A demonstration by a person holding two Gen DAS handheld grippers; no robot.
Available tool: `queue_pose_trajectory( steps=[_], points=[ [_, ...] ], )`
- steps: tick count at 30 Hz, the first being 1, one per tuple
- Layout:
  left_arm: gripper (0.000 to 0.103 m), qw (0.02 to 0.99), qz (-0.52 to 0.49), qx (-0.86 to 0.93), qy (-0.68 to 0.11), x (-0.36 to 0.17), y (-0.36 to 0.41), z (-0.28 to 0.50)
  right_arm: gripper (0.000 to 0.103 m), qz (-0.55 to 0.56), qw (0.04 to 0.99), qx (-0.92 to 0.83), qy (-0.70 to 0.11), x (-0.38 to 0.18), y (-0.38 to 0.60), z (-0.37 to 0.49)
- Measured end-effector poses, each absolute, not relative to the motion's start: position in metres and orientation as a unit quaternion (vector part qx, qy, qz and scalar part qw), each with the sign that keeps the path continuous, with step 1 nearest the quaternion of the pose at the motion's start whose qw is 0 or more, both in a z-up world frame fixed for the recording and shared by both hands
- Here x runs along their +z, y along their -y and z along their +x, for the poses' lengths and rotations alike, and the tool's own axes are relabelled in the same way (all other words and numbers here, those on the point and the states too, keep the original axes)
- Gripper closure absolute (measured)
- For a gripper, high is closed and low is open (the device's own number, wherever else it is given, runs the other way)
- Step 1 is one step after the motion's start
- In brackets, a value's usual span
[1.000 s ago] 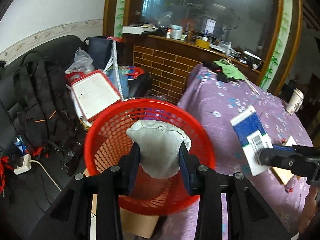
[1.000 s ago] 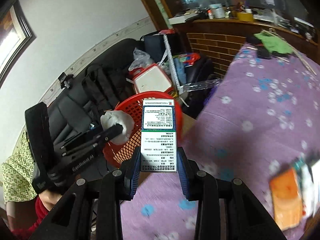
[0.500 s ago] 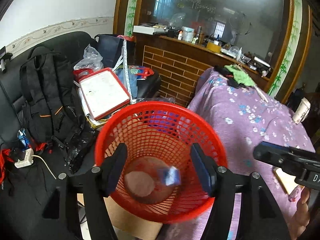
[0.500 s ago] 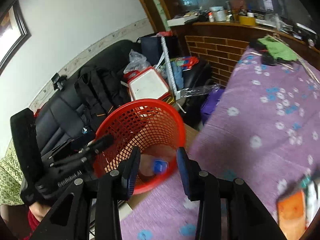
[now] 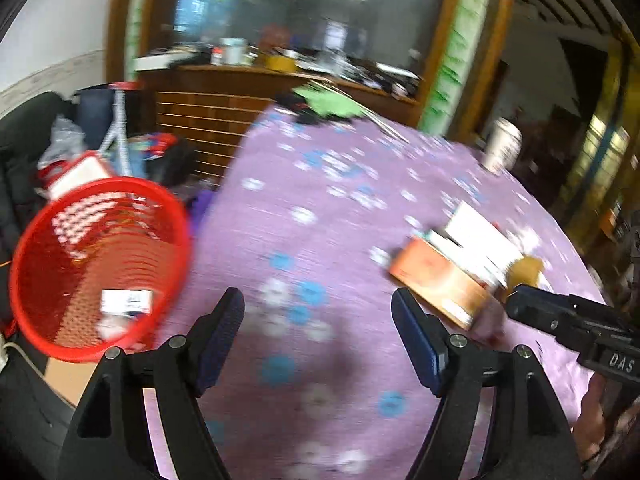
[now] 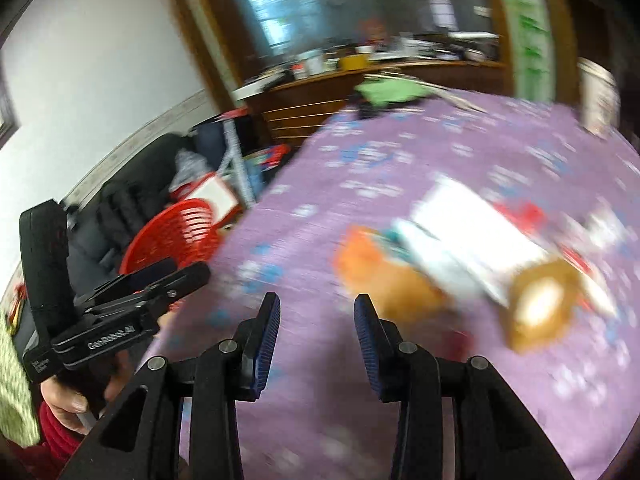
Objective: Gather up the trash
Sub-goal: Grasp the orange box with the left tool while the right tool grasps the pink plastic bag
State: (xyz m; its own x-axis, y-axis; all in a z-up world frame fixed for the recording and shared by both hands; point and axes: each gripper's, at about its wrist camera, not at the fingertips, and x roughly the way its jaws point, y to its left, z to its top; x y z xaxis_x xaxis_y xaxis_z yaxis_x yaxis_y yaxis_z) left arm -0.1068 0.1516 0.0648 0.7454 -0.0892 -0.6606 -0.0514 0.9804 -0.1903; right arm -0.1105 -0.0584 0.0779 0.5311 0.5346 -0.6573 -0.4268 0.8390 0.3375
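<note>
Both tongs, left (image 5: 318,334) opening and right (image 6: 316,328) parted, are empty now; I've dropped the wad and carton into the red basket (image 5: 96,268) and swung toward the tabletop's (image 5: 320,216) remaining boxes (image 5: 452,264).

Both tools are matte black with silver screw heads and ribbed blue pads on the fingers: left tool (image 5: 318,316), right tool (image 6: 316,320). White lettering marks each body. The person's sleeve (image 6: 56,436) looks red, under a pale green patterned garment (image 6: 14,384), though blurred.
</note>
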Motion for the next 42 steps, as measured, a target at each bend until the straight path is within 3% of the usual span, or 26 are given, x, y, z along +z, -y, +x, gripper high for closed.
queue_pose_trajectory(
  steps=[4, 13, 19, 21, 24, 25, 27, 29, 30, 42],
  points=[
    [0.028, 0.922, -0.086, -0.037, -0.376, 0.055, -0.119, -0.100, 0.062, 0.061, 0.885, 0.233, -0.398, 0.068, 0.105, -0.121],
    [0.028, 0.909, -0.078, -0.062, -0.404, 0.042, -0.084, -0.093, 0.060, 0.040, 0.873, 0.210, -0.438, 0.035, 0.111, -0.112],
    [0.028, 0.905, -0.099, -0.047, -0.412, 0.046, -0.094, -0.084, 0.045, 0.029, 0.870, 0.207, -0.447, 0.030, 0.095, -0.096],
    [0.028, 0.901, -0.114, -0.046, -0.417, 0.046, -0.099, -0.079, 0.033, 0.026, 0.873, 0.205, -0.441, 0.032, 0.091, -0.094],
    [0.028, 0.895, -0.130, -0.032, -0.426, 0.046, -0.102, -0.069, 0.033, 0.012, 0.877, 0.198, -0.437, 0.032, 0.083, -0.089],
    [0.028, 0.892, -0.137, -0.026, -0.430, 0.046, -0.104, -0.065, 0.033, 0.006, 0.877, 0.196, -0.438, 0.031, 0.079, -0.088],
    [0.028, 0.885, -0.159, -0.026, -0.438, 0.045, -0.107, -0.058, 0.056, -0.002, 0.874, 0.185, -0.448, 0.025, 0.077, -0.085],
    [0.028, 0.876, -0.182, -0.027, -0.446, 0.043, -0.109, -0.051, 0.058, 0.011, 0.871, 0.189, -0.453, 0.021, 0.082, -0.085],
    [0.028, 0.873, -0.192, -0.027, -0.448, 0.043, -0.109, -0.049, 0.072, 0.015, 0.873, 0.186, -0.451, 0.022, 0.086, -0.086],
    [0.028, 0.836, -0.256, -0.001, -0.485, 0.032, -0.082, -0.016, 0.072, 0.070, 0.889, 0.195, -0.408, 0.043, 0.130, -0.107]
  ],
)
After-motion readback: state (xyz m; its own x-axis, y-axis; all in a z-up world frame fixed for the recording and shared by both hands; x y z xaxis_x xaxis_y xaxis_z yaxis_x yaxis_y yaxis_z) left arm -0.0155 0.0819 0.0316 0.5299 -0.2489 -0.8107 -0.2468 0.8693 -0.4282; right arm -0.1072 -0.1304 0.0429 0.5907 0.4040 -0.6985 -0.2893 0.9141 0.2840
